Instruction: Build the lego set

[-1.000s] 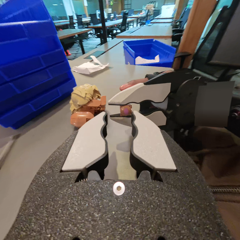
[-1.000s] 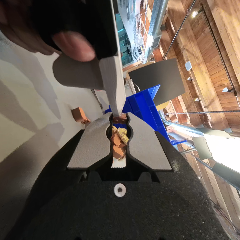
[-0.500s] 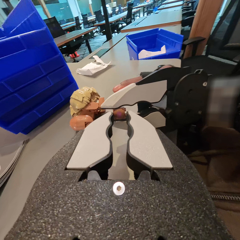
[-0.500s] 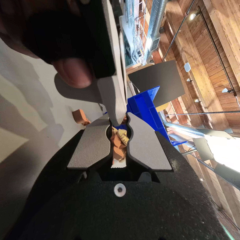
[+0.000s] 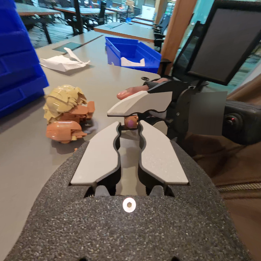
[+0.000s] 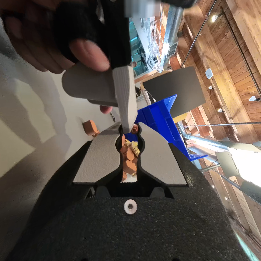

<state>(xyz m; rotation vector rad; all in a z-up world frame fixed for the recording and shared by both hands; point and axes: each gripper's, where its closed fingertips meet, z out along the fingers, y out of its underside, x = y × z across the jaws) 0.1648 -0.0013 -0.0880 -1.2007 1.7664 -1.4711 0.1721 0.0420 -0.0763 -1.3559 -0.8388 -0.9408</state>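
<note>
A small brown lego piece (image 5: 130,122) with a purple spot sits between my left gripper's (image 5: 130,123) tips, which are closed on its sides. My right gripper's upper finger (image 5: 138,103) lies across the top of the same piece, which it clamps from above and below. In the right wrist view, my right gripper (image 6: 130,127) holds the piece (image 6: 134,129) beside the left gripper's grey finger (image 6: 125,105). The lego figure (image 5: 66,113), with tan hair and a brown body, lies on the grey table (image 5: 28,162) left of both grippers, untouched. It also shows through the right gripper's gap (image 6: 128,155).
A stack of blue bins (image 5: 17,70) stands at the left. A blue bin (image 5: 131,56) with white paper stands at the back, and crumpled white paper (image 5: 63,63) lies beside it. A dark monitor (image 5: 226,42) is at the right. A loose brown brick (image 6: 90,127) lies on the table.
My left gripper has closed from wide open onto the small piece that the right gripper holds. Both grippers have shifted slightly to the right of the figure.
</note>
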